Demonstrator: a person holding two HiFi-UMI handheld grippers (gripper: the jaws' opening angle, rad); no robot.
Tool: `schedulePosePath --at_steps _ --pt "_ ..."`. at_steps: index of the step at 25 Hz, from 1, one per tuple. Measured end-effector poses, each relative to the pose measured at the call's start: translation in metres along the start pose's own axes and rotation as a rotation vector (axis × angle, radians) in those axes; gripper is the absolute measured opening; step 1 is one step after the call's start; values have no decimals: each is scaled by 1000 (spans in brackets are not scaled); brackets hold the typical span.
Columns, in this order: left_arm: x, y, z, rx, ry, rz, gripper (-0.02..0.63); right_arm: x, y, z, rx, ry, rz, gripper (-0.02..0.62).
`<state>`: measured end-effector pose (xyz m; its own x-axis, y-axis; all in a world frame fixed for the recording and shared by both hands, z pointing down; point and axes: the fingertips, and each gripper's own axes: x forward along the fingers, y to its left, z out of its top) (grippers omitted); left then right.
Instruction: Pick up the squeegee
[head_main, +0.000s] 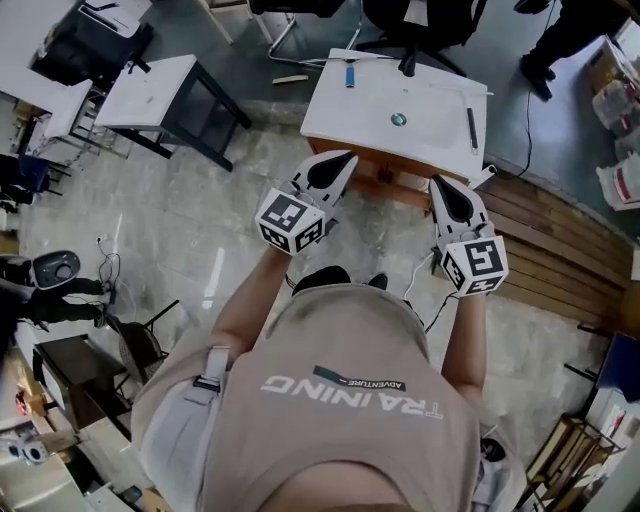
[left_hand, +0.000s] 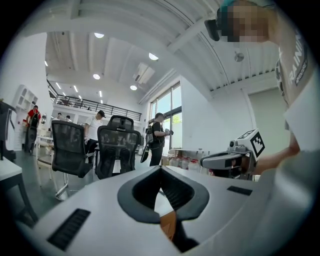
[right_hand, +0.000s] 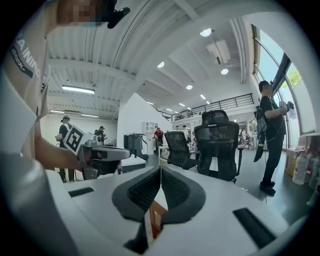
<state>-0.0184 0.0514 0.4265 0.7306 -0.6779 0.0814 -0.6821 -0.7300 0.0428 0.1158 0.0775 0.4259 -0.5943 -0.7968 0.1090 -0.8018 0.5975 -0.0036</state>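
A small white table (head_main: 430, 105) stands just ahead of me. On it lie a slim dark tool (head_main: 471, 128) near the right edge, a blue object (head_main: 351, 75) at the far left and a small round greenish thing (head_main: 398, 119); I cannot tell which is the squeegee. My left gripper (head_main: 345, 162) and right gripper (head_main: 438, 184) are held side by side, level, just short of the table's near edge. Both are shut with nothing between the jaws. In the left gripper view the left gripper (left_hand: 161, 171) has its jaws meeting; in the right gripper view the right gripper (right_hand: 160, 171) does too.
A second white desk (head_main: 150, 85) stands to the left, black office chairs (head_main: 420, 25) beyond the table, wooden slats (head_main: 560, 250) on the floor to the right. Chairs (left_hand: 117, 150) and a standing person (right_hand: 272, 140) are farther off. Cables trail by my feet.
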Motion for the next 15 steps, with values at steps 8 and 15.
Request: schedulePosePath --at_steps 8,15 --pt "20 27 -8 -16 -2 -26 9 29 -10 -9 8 29 -19 32" --pt "51 59 3 -9 -19 -62 9 52 -38 8 4 24 -65 32"
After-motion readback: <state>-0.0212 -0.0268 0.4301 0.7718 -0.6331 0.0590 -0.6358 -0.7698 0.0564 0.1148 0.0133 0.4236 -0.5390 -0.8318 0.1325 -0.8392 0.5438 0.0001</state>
